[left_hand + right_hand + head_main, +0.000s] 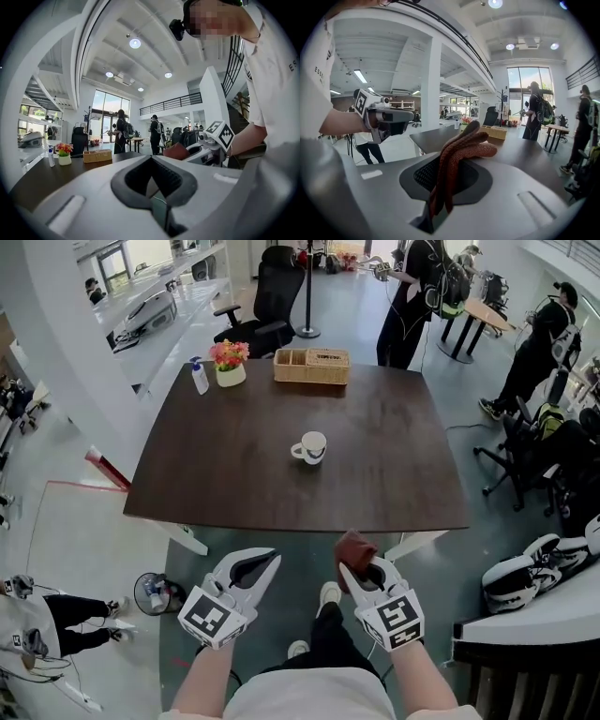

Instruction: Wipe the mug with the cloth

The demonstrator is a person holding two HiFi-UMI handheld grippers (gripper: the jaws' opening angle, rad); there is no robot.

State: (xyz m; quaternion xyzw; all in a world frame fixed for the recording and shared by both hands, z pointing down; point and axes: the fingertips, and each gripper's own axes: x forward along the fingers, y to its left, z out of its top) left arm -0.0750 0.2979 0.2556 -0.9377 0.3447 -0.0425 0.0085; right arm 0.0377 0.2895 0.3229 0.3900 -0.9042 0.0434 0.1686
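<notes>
Nearest, the right gripper [361, 568] is clamped on a bunched rust-red cloth [354, 547], and the left gripper [263, 564] beside it is closed and empty. Ahead of both, well apart, the white mug [312, 447] stands upright on the dark table [234, 465]. A good wipe likely needs the left gripper opened to steady the mug first.

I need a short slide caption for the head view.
Right gripper holds a brown cloth before the table; white mug stands mid-table; left gripper empty.
</notes>
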